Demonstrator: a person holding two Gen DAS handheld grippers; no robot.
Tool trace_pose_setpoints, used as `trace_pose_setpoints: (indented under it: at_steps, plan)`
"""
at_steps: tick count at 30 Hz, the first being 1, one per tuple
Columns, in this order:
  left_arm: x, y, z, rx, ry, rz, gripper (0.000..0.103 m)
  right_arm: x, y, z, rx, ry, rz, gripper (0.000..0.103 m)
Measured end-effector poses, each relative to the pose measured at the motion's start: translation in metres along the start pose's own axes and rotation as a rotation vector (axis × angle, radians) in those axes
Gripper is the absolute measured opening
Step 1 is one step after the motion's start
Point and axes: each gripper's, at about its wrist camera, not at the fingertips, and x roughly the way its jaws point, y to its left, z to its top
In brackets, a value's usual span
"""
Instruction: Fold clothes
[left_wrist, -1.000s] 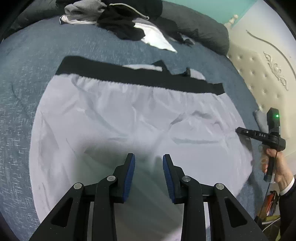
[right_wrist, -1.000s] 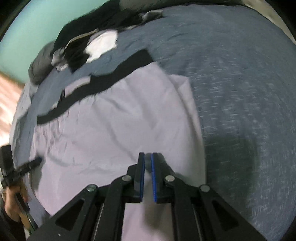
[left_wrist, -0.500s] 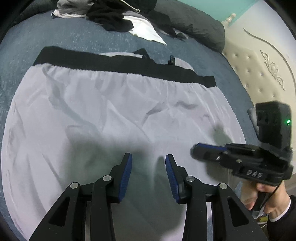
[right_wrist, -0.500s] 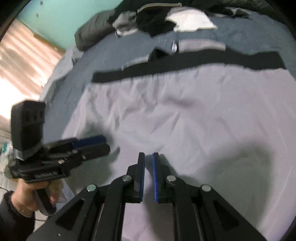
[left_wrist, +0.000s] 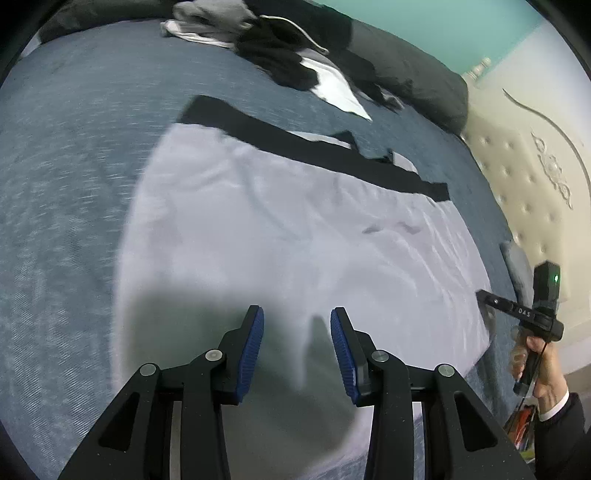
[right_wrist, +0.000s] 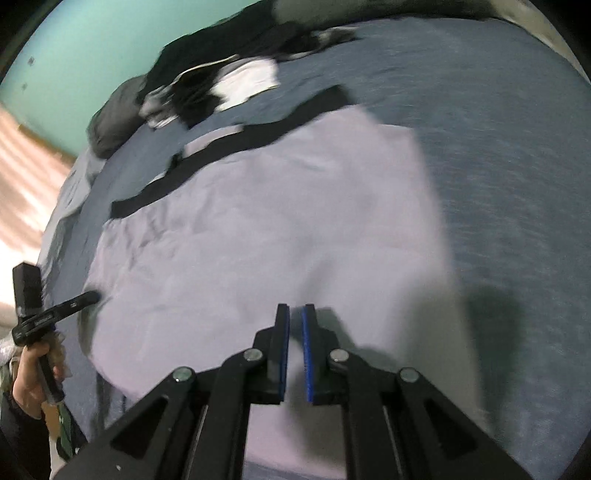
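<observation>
A pale lilac garment (left_wrist: 295, 229) with a black waistband (left_wrist: 314, 147) lies spread flat on the bed. My left gripper (left_wrist: 297, 332) hovers open over the garment's near left part, with nothing between its blue pads. Near the garment's right edge, my right gripper (right_wrist: 294, 325) is over the cloth (right_wrist: 277, 221) with its jaws shut and nothing visibly pinched. Each view shows the other hand-held gripper at the far edge of the garment: the right gripper (left_wrist: 484, 297) in the left wrist view and the left gripper (right_wrist: 90, 296) in the right wrist view.
The blue-grey bed cover (left_wrist: 74, 184) surrounds the garment. A heap of black, grey and white clothes (left_wrist: 280, 55) lies behind the waistband, next to a dark pillow (left_wrist: 417, 85). A cream tufted headboard (left_wrist: 535, 177) stands at the right, and a teal wall behind.
Half a second ago the two grippers were close together over the garment's middle. They have since swung apart, the left towards the left side and the right towards the right edge.
</observation>
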Motion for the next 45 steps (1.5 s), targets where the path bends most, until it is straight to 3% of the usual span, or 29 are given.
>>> trace_pose_setpoints:
  at_steps: [6, 11, 18, 23, 29, 35, 41, 45]
  plan:
    - [-0.020, 0.023, -0.015, -0.052, -0.017, 0.023, 0.042, -0.007, -0.038, -0.021, 0.088, -0.015, -0.025, 0.006]
    - [-0.042, 0.023, -0.030, -0.062, -0.046, 0.025, 0.044, -0.029, -0.035, -0.031, 0.104, -0.089, -0.001, 0.006]
    - [-0.061, 0.025, -0.047, -0.079, -0.069, 0.023, 0.045, -0.034, -0.034, -0.043, 0.150, -0.071, 0.011, 0.006]
    - [-0.069, 0.023, -0.054, -0.087, -0.081, 0.009, 0.048, -0.037, 0.031, -0.043, 0.016, -0.037, 0.114, 0.007]
    - [-0.064, 0.017, -0.059, -0.073, -0.094, -0.015, 0.050, -0.004, 0.121, -0.057, -0.142, 0.081, 0.209, 0.006]
    - [-0.057, 0.010, -0.063, -0.043, -0.095, -0.019, 0.050, 0.035, 0.163, -0.064, -0.173, 0.142, 0.176, 0.006]
    - [-0.052, 0.004, -0.063, -0.004, -0.111, -0.031, 0.051, 0.078, 0.164, -0.072, -0.180, 0.218, 0.058, 0.006]
    - [-0.050, 0.000, -0.063, 0.033, -0.127, -0.019, 0.052, 0.069, 0.170, -0.069, -0.181, 0.189, 0.045, 0.006]
